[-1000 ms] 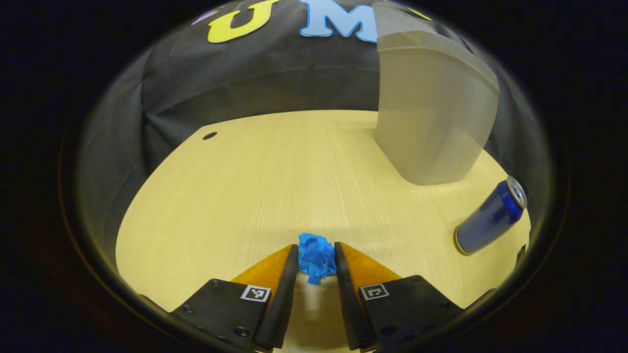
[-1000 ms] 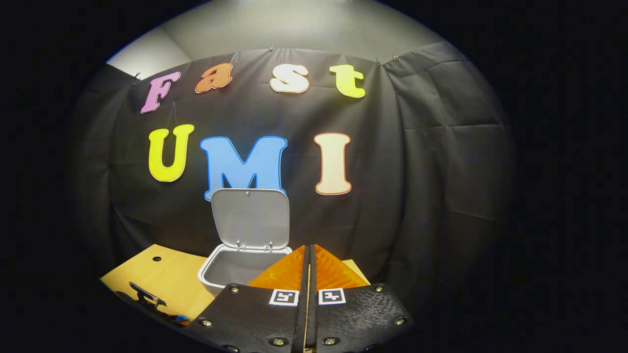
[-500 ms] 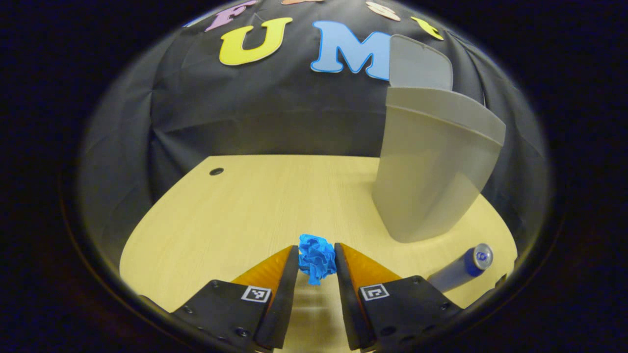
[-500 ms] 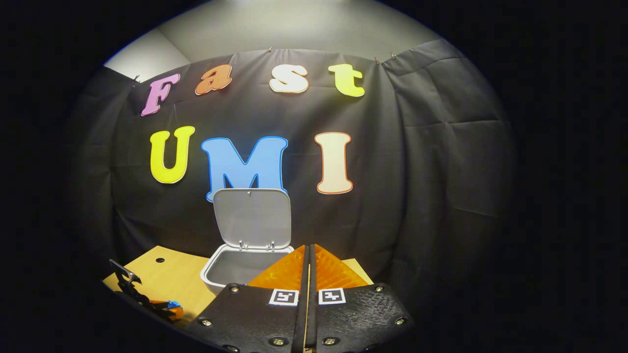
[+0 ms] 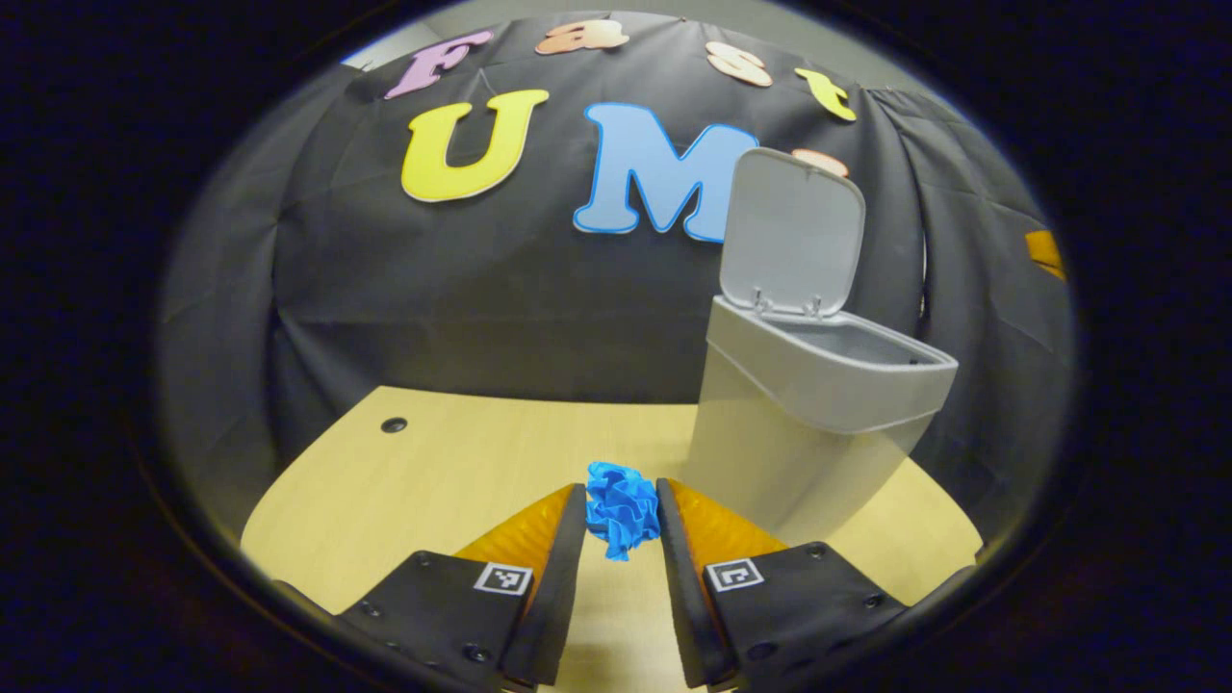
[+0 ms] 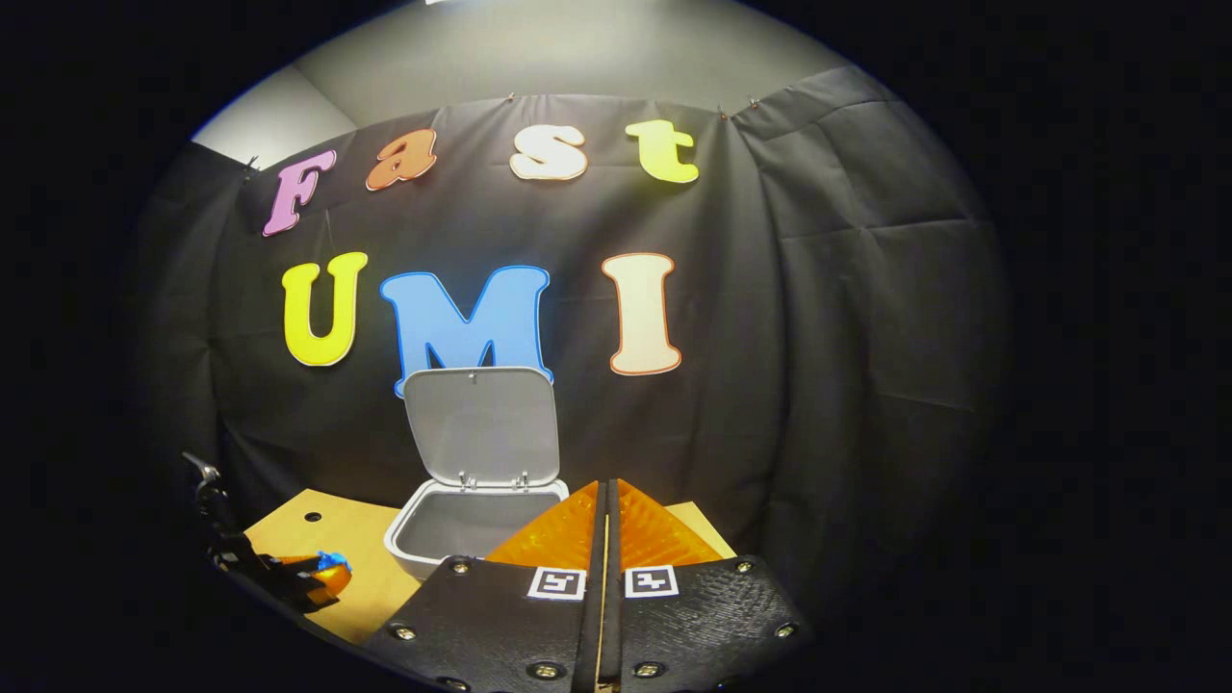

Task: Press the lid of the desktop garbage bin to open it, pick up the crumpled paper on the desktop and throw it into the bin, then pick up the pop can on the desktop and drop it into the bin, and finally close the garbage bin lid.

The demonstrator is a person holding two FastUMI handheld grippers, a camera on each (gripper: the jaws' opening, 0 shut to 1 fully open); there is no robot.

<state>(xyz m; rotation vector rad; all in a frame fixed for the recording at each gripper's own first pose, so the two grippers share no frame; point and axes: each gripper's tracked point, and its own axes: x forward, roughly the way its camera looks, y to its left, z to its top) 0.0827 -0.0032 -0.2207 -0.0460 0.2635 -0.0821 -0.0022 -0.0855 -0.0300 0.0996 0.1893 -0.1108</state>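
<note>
My left gripper (image 5: 622,512) is shut on a blue crumpled paper (image 5: 622,508), held off the wooden desktop (image 5: 462,462). Right of it stands the grey garbage bin (image 5: 808,414), its lid (image 5: 791,231) raised upright and the mouth showing. In the right gripper view the bin (image 6: 462,525) sits ahead and left with its lid (image 6: 479,423) up. My right gripper (image 6: 606,500) is shut with nothing between its fingers, raised near the bin's right side. The left gripper (image 6: 308,576) with the blue paper (image 6: 332,560) appears low at the left there.
The black cloth wall hangs close behind the bin. A small dark hole (image 5: 393,424) marks the desktop at the far left. The desktop's edge curves round near both sides of the bin.
The left gripper has risen with the paper and tilted up, so the bin's open mouth and lid now show and the blue pop can has dropped out of sight. The right gripper barely moved.
</note>
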